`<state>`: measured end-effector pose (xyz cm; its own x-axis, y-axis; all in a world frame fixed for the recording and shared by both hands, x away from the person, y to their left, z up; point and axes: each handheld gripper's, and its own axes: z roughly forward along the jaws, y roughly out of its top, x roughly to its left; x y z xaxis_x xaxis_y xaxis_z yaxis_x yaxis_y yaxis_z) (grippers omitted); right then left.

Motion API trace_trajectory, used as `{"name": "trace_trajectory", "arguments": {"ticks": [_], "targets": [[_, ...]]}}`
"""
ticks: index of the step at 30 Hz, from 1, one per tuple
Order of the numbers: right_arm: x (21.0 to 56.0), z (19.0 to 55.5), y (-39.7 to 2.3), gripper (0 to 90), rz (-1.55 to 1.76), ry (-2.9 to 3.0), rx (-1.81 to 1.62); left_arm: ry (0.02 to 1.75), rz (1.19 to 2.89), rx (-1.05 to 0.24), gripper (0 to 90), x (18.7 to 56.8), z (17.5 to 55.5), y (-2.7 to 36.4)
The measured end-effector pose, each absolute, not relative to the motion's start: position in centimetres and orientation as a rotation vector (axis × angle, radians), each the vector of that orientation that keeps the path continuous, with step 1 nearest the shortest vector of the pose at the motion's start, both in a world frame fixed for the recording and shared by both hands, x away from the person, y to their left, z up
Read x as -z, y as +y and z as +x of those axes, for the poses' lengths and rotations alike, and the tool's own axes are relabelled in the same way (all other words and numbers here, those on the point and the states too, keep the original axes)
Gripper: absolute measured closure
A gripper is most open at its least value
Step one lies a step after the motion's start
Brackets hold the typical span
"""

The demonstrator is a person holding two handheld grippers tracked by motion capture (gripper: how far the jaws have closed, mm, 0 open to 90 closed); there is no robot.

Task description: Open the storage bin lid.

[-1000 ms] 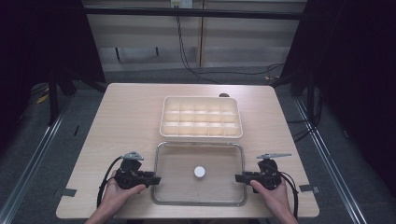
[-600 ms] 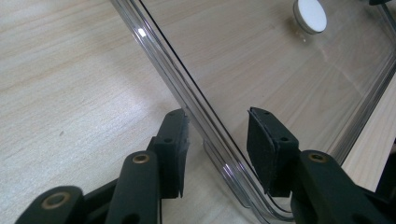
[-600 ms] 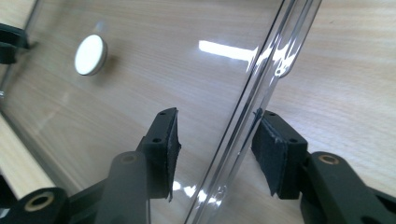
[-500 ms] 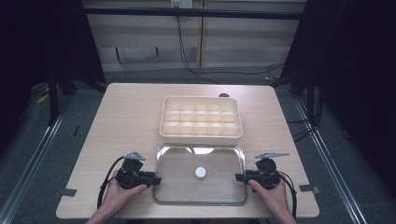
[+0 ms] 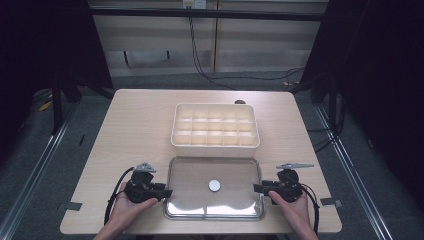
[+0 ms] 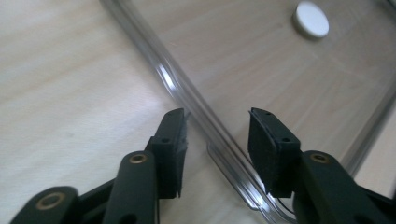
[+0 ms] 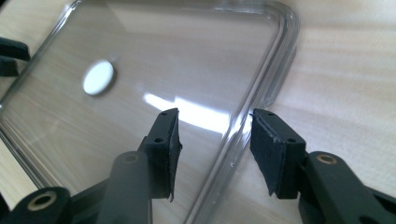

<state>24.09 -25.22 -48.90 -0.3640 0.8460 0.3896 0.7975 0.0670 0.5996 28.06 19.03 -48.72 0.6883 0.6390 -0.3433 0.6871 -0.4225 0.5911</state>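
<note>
Jaws of left gripper [image 6: 217,140] and right gripper [image 7: 215,149] parted, straddling opposite rims of clear lid [image 5: 190,200], pads not pressing. Flat on table [image 5: 130,130], just before compartment box [image 5: 215,130]. Likely light, stiff, slippery: pinch both rims.

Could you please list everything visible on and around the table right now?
Clear lid: one, transparent, flat on the table's near side.
White disc: one, at the lid's middle.
Compartment box: one, cream, behind the lid, its cells look empty.
Table: one, light wood.
Cables: several, black, on the floor behind.
Left gripper: one, black, fingers astride the lid's left rim, apart from it.
Right gripper: one, black, fingers astride the right rim, apart from it.
Hands: two, at the near edge.
</note>
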Motion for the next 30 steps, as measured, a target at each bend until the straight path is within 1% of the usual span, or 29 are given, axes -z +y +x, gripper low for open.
{"name": "trace_trajectory", "arguments": {"ticks": [1, 5, 8, 12, 16, 22, 30], "targets": [[48.8, 24.1, -25.3, 52.6, 1.727, 2.24, -1.201, 1.004, 2.118, 0.147, 55.8, 48.7, 28.1, 19.2], [48.7, 24.1, -25.4, 52.4, 1.722, 2.244, -1.212, 1.02, 2.14, 0.081, 53.8, 48.5, 28.1, 19.2], [48.5, 24.1, -25.5, 50.2, 1.707, 2.245, -1.239, 1.027, 2.138, 0.063, 48.0, 48.4, 28.2, 19.4], [47.1, 23.8, -26.0, 44.3, 1.633, 2.237, -1.302, 1.021, 2.117, 0.032, 40.1, 47.5, 28.2, 19.9], [45.8, 23.8, -26.7, 38.7, 1.568, 2.215, -1.299, 0.992, 2.104, -0.038, 36.0, 46.2, 28.4, 20.2], [45.3, 23.6, -28.0, 34.5, 1.543, 2.127, -1.338, 0.986, 2.058, -0.083, 32.0, 45.0, 28.8, 20.8], [44.2, 23.3, -30.3, 29.9, 1.53, 2.0, -1.372, 1.043, 1.961, -0.179, 30.1, 45.1, 28.0, 24.2]]}}
